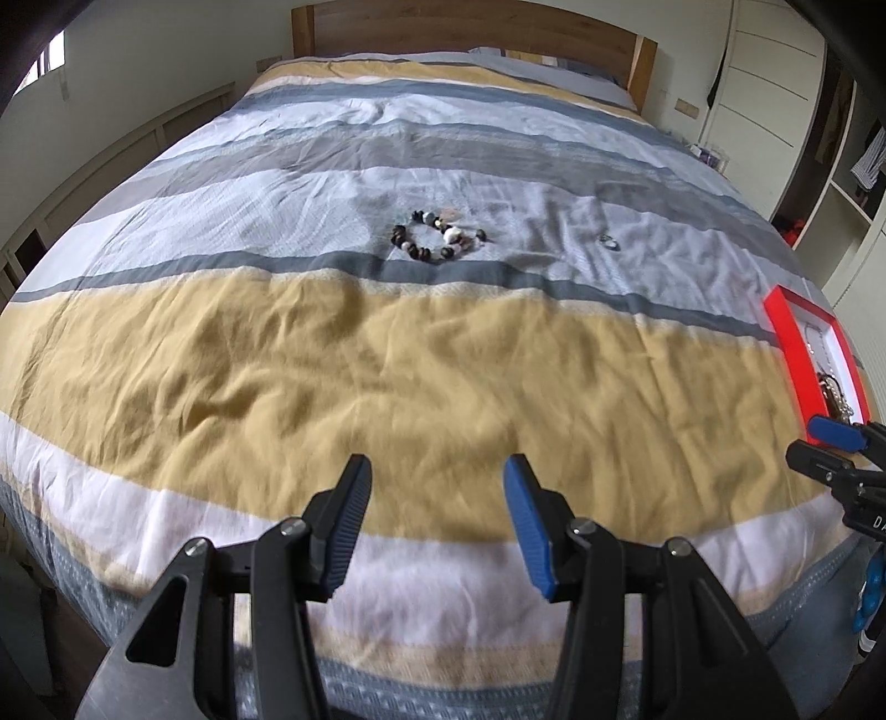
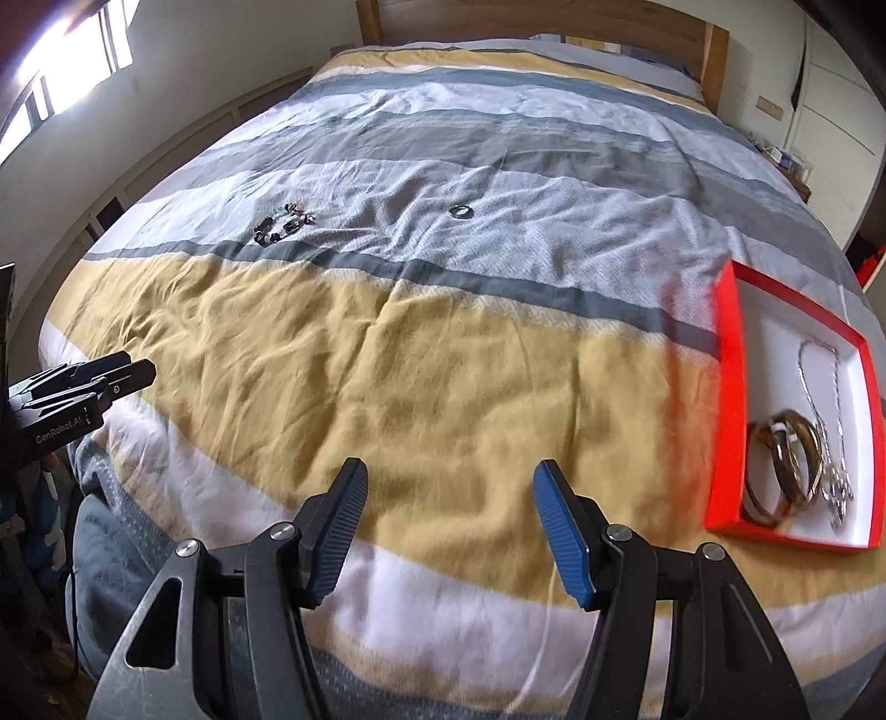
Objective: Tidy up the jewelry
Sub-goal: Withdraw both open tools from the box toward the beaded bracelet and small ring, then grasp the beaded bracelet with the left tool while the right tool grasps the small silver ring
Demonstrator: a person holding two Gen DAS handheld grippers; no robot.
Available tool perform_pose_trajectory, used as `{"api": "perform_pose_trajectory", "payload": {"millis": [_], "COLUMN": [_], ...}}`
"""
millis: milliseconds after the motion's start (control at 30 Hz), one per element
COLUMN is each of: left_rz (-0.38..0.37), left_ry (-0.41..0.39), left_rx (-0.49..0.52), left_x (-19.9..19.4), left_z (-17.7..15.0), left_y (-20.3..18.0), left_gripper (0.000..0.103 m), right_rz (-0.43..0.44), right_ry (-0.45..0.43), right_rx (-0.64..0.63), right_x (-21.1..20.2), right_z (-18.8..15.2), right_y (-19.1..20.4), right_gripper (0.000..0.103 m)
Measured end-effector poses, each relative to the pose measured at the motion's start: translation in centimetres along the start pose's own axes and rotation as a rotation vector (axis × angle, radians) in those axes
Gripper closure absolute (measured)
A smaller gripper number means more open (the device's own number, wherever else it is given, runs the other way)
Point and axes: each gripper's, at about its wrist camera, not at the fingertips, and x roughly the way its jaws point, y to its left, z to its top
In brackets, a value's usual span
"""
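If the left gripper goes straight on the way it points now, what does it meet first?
Probably only the bedcover: the open left gripper aims down at its bare yellow stripe. The bead bracelet lies farther on, though depth is unclear.

Striped bedspread (image 1: 343,343) on wooden-headboard bed (image 1: 465,27), bright window (image 2: 105,44), white wardrobe (image 1: 775,83).
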Motion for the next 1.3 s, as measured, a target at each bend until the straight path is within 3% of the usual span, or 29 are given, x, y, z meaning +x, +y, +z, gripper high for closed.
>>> {"api": "perform_pose_trajectory", "payload": {"millis": [567, 867, 1100, 1300], "left_rz": [0.017, -0.050, -0.189, -0.167], "left_ry": [0.029, -0.016, -0.004, 0.053], "left_rx": [-0.001, -0.049, -0.106, -0.061], "left_x": [4.1, 6.2, 9.3, 13.3], "left_z": [3.0, 7.0, 12.0, 13.5], "left_y": [1.1, 2.7, 3.5, 1.9], "left_gripper": [0.055, 0.055, 0.055, 0.055], "right_rz": [0.053, 0.083, 0.101, 0.104], "right_ry": [0.022, -0.002, -0.041, -0.063], "right_rx": [-0.035, -0.058, -0.046, -0.047], "right_x": [5.4, 8.0, 10.2, 12.4], "right_z": [4.9, 8.5, 12.3, 15.6], "right_y": [0.7, 1.0, 0.7, 0.4], "right_gripper": [0.043, 0.044, 0.044, 0.044]}}
